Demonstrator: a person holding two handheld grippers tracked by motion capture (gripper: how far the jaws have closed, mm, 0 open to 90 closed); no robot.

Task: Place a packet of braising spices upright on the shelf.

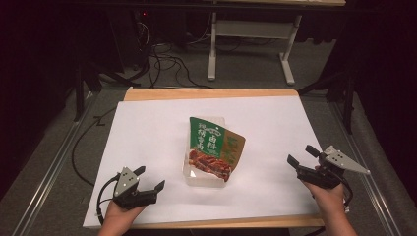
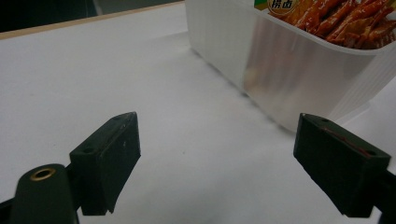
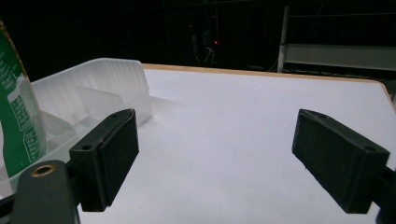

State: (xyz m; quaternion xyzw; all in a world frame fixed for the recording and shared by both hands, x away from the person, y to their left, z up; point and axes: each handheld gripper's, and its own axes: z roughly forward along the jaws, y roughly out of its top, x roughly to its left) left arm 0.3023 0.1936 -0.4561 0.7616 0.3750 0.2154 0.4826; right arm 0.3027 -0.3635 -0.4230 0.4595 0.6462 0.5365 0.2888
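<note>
A clear plastic tray [image 1: 193, 173] sits at the middle of the white sheet, with a green and brown snack packet [image 1: 215, 146] lying in it and sticking out over its right rim. My left gripper [image 1: 149, 179] rests near the front left of the sheet, open and empty. Its view has the tray's wall [image 2: 280, 70] close ahead on the right, with the packet [image 2: 341, 21] above the rim. My right gripper [image 1: 302, 155] is at the front right, apart from the tray, open with nothing between its jaws. The tray [image 3: 98, 100] and the packet's green edge [image 3: 16, 121] lie to its left.
The white sheet [image 1: 147, 132] covers a wooden tabletop [image 1: 206, 93]. Behind the table are a white table frame [image 1: 251, 34] and loose cables [image 1: 162, 64] on the grey floor. A rail [image 1: 49, 177] runs along the left side.
</note>
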